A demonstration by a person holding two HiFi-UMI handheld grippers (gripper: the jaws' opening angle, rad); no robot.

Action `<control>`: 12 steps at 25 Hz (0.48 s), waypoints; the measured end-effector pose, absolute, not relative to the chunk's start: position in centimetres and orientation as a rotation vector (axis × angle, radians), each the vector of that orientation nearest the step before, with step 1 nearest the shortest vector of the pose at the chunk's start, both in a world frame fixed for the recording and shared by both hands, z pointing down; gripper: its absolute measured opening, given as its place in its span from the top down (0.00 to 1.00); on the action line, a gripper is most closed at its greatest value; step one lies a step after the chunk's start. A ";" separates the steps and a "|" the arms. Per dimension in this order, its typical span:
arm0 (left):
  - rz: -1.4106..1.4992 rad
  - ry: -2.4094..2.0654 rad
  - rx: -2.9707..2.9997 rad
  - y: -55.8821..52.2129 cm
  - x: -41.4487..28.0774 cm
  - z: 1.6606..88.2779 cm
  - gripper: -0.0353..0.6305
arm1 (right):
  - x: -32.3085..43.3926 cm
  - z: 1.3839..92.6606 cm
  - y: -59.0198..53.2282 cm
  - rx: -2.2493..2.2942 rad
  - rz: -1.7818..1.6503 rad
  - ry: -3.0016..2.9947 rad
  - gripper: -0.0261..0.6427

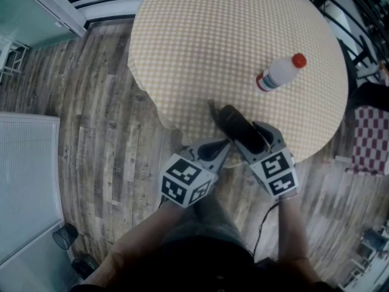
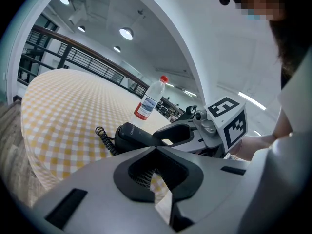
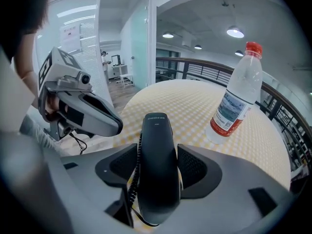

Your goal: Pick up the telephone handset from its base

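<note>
Table: A round top (image 1: 200, 41) under a yellow-and-white checked cloth filled the upper half of the head view. Wood-plank floor (image 1: 91, 102) lay to its left and below it.

Telephone handset: The black handset (image 1: 242, 128) lay on the cloth near the table's lower edge, just right of centre in the head view. Its coiled cord (image 2: 105, 138) showed at its left end in the left gripper view.

Right gripper: Your right gripper (image 3: 156, 155) straddled the handset with its jaws spread wide, and the handset ran lengthwise between them. On the left side the cord and a strip of cloth showed in a gap between pad and handset, so the claw had hold of nothing. Whether the right pad touched the plastic could not be told.

Left gripper: Your left gripper (image 2: 156, 152) sat just beside the right one at the table's edge, at the lower centre of the head view. Its jaw tips were together and it held nothing; checked cloth showed through the hollow behind the tips.

Marker cubes: The left cube (image 1: 187, 180) and the right cube (image 1: 278, 172) faced the head camera below the jaws.

Water bottle: A clear bottle (image 3: 234, 101) with a red cap and a red-banded label stood upright on the cloth beyond the handset. It was well apart from both grippers.
</note>
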State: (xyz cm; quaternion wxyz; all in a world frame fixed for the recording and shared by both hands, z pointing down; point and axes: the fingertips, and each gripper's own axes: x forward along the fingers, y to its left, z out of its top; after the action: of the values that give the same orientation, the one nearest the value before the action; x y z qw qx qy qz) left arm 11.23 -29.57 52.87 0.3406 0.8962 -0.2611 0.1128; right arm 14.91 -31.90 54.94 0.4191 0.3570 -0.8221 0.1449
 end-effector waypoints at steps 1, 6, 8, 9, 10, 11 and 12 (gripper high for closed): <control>0.294 -0.679 2.330 -29.6 11.2 52.9 0.94 | 14.9 55.0 -31.9 0.888 0.362 -2.059 0.59; 0.295 -0.678 2.325 -29.6 11.2 53.2 0.94 | 15.0 55.3 -32.1 0.851 0.339 -2.049 0.59; 0.295 -0.680 2.324 -29.8 11.2 53.2 0.94 | 15.0 55.3 -32.1 0.836 0.342 -2.052 0.59; 0.295 -0.680 2.324 -29.8 11.2 53.2 0.94 | 15.0 55.3 -32.1 0.829 0.342 -2.053 0.59; 0.296 -0.680 2.324 -29.9 11.2 53.2 0.94 | 15.0 55.4 -32.1 0.824 0.341 -2.054 0.59; 0.296 -0.681 2.324 -29.9 11.2 53.3 0.94 | 15.0 55.4 -32.1 0.819 0.340 -2.055 0.59; 0.297 -0.682 2.323 -29.9 11.2 53.4 0.94 | 15.0 55.5 -32.1 0.814 0.338 -2.056 0.59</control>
State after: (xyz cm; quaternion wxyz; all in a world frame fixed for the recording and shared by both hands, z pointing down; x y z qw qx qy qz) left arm 11.22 -29.92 53.38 0.3441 0.8943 -0.2624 0.1142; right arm 14.96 -32.11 55.50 0.4369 0.3273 -0.8267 0.1360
